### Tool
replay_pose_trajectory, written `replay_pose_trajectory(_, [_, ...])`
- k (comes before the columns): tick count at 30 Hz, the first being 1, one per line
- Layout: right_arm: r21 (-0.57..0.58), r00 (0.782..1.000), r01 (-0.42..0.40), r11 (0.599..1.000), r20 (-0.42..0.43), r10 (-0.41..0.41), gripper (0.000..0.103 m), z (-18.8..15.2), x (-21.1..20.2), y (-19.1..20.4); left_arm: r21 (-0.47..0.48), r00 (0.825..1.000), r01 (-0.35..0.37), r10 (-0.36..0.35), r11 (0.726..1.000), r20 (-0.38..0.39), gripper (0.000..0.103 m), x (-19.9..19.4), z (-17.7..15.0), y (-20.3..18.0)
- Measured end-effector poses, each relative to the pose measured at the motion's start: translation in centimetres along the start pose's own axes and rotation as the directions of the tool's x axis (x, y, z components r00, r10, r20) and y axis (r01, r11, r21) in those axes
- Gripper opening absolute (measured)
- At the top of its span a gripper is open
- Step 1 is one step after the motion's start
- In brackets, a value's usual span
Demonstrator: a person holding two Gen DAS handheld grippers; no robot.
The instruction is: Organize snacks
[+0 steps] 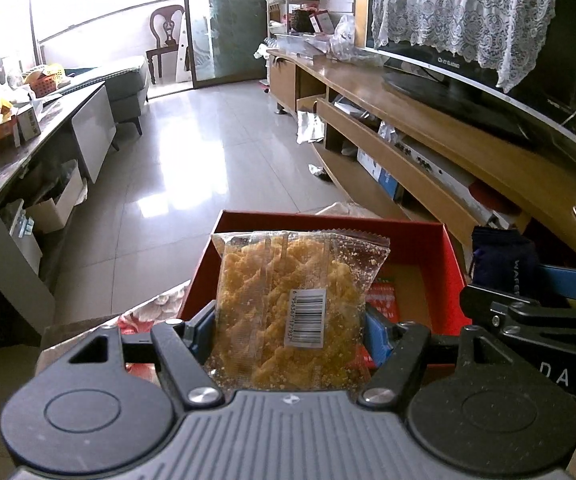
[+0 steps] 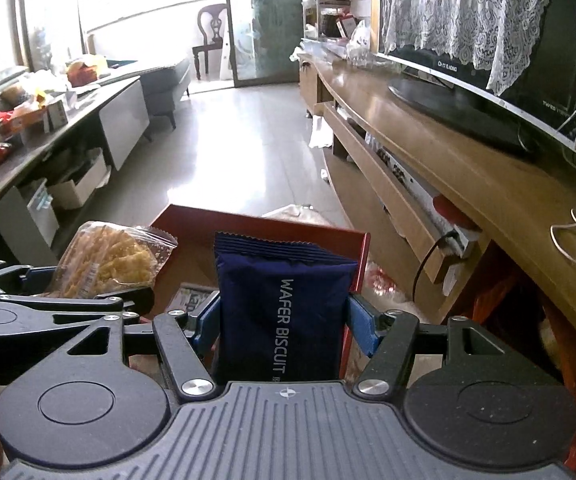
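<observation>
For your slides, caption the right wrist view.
Right gripper holds a navy wafer biscuit pack above the red box.

The clear snack packet (image 1: 288, 312) is hiding the middle of the red box (image 1: 424, 236) just beyond the left tongs (image 1: 288, 324), and its own bottom edge is disappearing behind the tongs' body. Between the right tongs (image 2: 284, 320), the navy wafer biscuit pack (image 2: 284, 304) is covering the box's far right wall, while a printed item on the box floor to the pack's left (image 2: 192, 298) is showing too little to identify. The surface under the box is staying almost wholly hidden in both views.
</observation>
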State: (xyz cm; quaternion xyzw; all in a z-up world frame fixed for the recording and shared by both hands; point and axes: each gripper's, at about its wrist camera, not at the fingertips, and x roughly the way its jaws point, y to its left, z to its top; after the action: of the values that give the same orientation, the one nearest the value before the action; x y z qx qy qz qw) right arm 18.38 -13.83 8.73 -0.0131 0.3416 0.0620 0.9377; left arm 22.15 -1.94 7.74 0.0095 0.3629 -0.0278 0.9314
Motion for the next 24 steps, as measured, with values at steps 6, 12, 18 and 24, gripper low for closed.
replay_pose_trajectory(6, [-0.011,1.0,0.008,1.0,-0.002,-0.008,0.071,1.0,1.5,-0.3,-0.007,1.0,-0.015,0.015,1.0,-0.007,0.073,1.7,1.0,-0.2])
replay_pose_trajectory(12, [-0.002,1.0,0.005,1.0,-0.011,-0.005,0.071,1.8,3.0,-0.7,-0.018,1.0,-0.027,0.027,0.999,-0.01,0.073,3.3,1.8,-0.3])
replay_pose_trajectory(18, [-0.009,1.0,0.011,1.0,-0.022,-0.011,0.071,2.1,4.7,-0.7,-0.024,0.999,-0.043,0.042,0.999,-0.03,0.073,5.5,2.0,-0.3])
replay_pose_trajectory(24, [-0.013,0.999,0.009,1.0,-0.048,-0.009,0.071,2.2,6.7,-0.8,-0.024,0.997,-0.061,0.059,0.998,-0.051,0.073,7.4,2.0,-0.2])
